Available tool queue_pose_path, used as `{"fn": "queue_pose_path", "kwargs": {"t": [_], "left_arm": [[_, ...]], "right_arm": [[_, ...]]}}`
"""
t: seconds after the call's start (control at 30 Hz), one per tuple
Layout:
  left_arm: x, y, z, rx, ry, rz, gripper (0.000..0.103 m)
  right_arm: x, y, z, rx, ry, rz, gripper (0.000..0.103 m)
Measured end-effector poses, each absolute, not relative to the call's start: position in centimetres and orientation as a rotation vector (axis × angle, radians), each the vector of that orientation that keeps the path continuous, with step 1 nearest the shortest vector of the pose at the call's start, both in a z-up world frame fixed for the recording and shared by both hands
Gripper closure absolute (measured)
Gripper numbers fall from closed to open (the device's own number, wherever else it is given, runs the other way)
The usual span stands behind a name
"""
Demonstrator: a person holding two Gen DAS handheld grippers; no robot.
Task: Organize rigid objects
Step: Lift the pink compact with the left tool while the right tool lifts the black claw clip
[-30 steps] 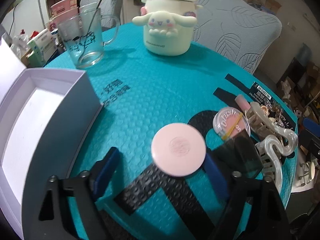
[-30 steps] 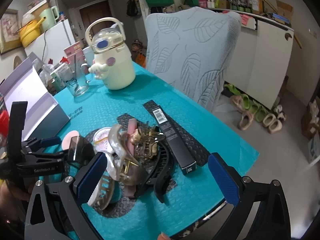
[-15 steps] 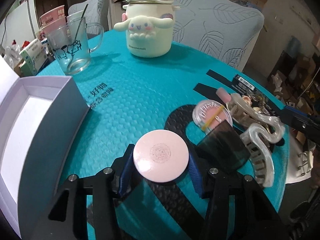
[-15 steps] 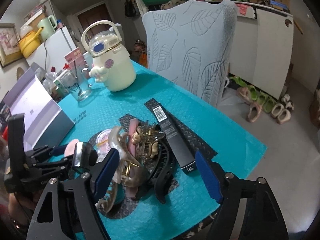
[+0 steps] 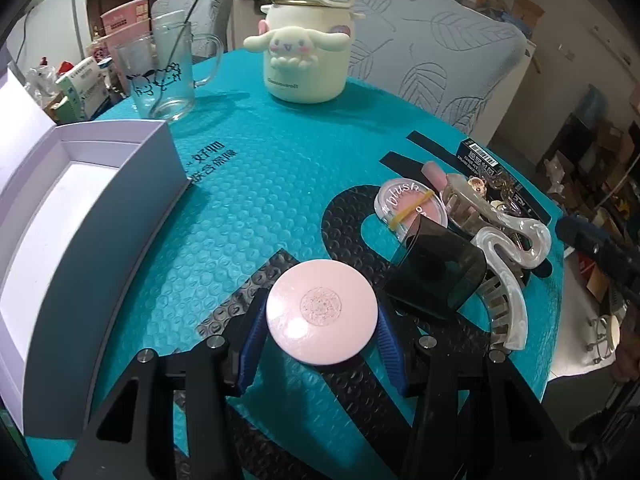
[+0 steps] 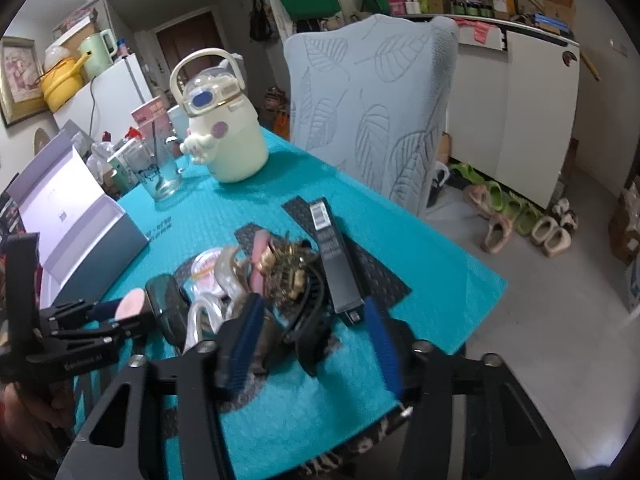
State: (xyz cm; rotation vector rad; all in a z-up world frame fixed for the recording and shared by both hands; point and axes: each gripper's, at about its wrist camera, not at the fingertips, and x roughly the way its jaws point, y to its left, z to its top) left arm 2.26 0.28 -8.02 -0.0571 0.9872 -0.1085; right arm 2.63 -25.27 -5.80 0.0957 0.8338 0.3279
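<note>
Nearby, smoky case (image 5: 434,276) beside compact (image 5: 322,312).

The round pink compact (image 5: 322,312) looks like smooth satin plastic with a soft sheen and a finely embossed centre. The teal table cover (image 5: 280,184) is dimpled bubble-textured plastic (glossy on its bumps). The smoky case (image 5: 434,276) is translucent glossy plastic, the pale hair claw (image 5: 508,280) pearly and polished. The mug (image 5: 164,76) is clear glass; the open box (image 5: 100,208) is matt card.
</note>
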Motion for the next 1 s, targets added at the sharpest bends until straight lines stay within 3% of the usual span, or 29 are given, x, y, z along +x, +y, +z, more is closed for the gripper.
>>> {"fn": "queue_pose_path", "kwargs": {"t": [0.3, 0.6, 0.73, 1.0], "left_arm": [[1.9, 0.2, -7.5, -0.061, 0.974, -0.084, 0.053], [1.7, 0.6, -7.7, -0.069, 0.979, -0.052, 0.053], [1.6, 0.6, -7.5, -0.073, 0.98, -0.05, 0.053], [0.8, 0.4, -6.7, -0.07, 0.955, -0.056, 0.053]], "right_arm": [[3.6, -24.2, -7.3, 0.112, 0.878, 0.349, 0.072], [4.8, -22.0, -8.5, 0.009, 0.91, 0.256, 0.072], [4.5, -22.2, -8.1, 0.011, 0.9, 0.23, 0.082], [2.8, -23.3, -7.1, 0.018, 0.867, 0.18, 0.084]]}}
